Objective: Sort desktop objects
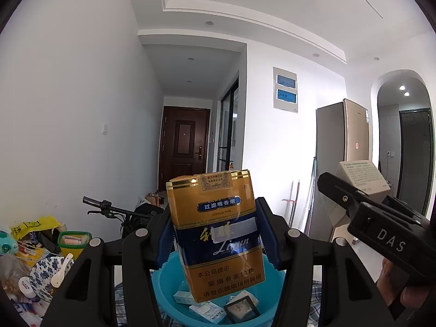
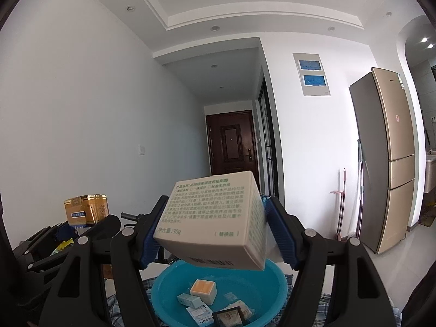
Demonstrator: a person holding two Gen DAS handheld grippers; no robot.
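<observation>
1. The left gripper (image 1: 218,234) was partly closed, and its blue pads (image 1: 265,234) pressed on both sides of a yellow and blue cigarette pack (image 1: 215,234).
2. The pack stood almost upright, tipped a little, right in the middle of the left wrist view.
3. Below the pack, at 6 o'clock, sat a blue basin (image 1: 169,280) on a checked cloth (image 1: 121,299).
4. Small boxes (image 1: 207,312) lay in the bottom of the basin.
5. The right gripper (image 2: 215,234) was also partly closed, and it held a cream box (image 2: 212,223) with green writing between its blue pads (image 2: 280,231).
6. The cream box was tilted, and it hung above the basin (image 2: 169,283) in the right wrist view.
7. In the left wrist view, the right gripper (image 1: 362,199) and its cream box (image 1: 359,174) showed at 3 o'clock.
8. In the right wrist view, the cigarette pack (image 2: 87,208) showed at 9 o'clock.
9. At 8 o'clock in the left wrist view lay a flowered bowl (image 1: 43,272) with a white spoon (image 1: 61,271), near a green and yellow cup (image 1: 75,242).
10. A dark door (image 1: 185,141) stood far back at 12 o'clock, and a tall fridge (image 2: 387,158) at 3 o'clock.
</observation>
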